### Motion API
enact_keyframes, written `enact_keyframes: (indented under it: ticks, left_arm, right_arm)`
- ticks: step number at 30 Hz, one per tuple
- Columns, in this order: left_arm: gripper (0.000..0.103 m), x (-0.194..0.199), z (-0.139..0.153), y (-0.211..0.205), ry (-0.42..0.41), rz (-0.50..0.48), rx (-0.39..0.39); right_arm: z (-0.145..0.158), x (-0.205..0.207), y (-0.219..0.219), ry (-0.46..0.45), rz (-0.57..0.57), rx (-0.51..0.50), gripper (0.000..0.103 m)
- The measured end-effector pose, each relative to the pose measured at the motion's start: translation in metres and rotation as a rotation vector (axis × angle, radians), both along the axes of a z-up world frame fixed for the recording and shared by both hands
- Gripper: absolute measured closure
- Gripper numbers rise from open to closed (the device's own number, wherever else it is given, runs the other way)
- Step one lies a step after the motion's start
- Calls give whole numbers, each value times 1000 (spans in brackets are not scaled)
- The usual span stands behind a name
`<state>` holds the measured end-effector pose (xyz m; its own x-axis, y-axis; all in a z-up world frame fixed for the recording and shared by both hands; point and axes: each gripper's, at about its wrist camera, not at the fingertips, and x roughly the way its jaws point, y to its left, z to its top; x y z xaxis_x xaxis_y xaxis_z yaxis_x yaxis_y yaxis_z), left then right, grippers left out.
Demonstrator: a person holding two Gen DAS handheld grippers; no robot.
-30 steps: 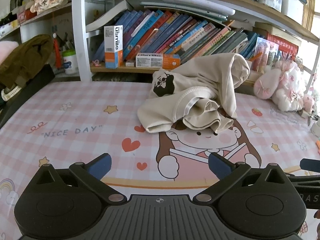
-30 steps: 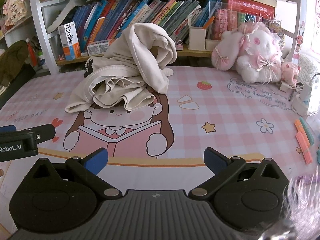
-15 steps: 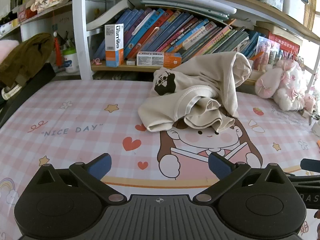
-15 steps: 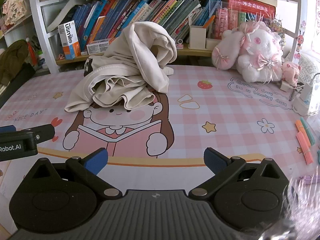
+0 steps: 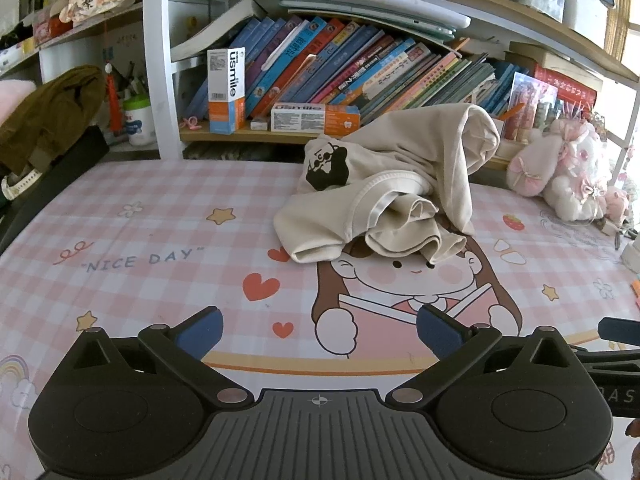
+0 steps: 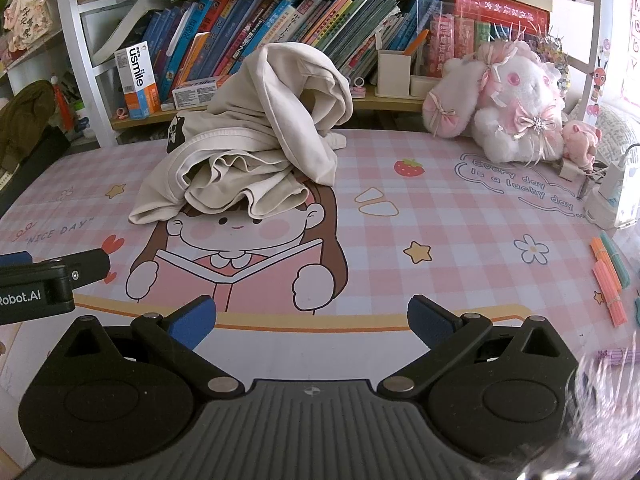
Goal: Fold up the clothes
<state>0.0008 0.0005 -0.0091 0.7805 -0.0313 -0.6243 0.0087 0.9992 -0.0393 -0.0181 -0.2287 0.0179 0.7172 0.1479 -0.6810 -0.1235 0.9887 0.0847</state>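
Observation:
A cream garment (image 5: 384, 192) with a black cartoon patch lies crumpled in a heap on the pink checked desk mat (image 5: 160, 240), at the back near the bookshelf. It also shows in the right wrist view (image 6: 256, 152). My left gripper (image 5: 319, 332) is open and empty, low over the mat's front edge, well short of the garment. My right gripper (image 6: 312, 320) is open and empty too, beside the left one. The left gripper's side (image 6: 52, 276) shows at the left edge of the right wrist view.
A bookshelf (image 5: 340, 72) full of books runs behind the mat. A pink plush rabbit (image 6: 508, 108) sits at the back right. A white charger (image 6: 612, 196) and coloured sticks (image 6: 608, 276) lie at the right. A brown garment (image 5: 44, 116) hangs at the far left.
Both views have shifted very slightly toward the garment. Both grippers stay open and the garment has not moved.

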Motion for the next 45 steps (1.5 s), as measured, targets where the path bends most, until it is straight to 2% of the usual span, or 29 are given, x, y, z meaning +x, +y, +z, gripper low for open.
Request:
enact_keyframes:
  ticks: [45]
  left_arm:
    - [0, 2, 3, -2, 14, -14, 3]
  right_arm:
    - [-3, 1, 4, 13, 8, 4, 0]
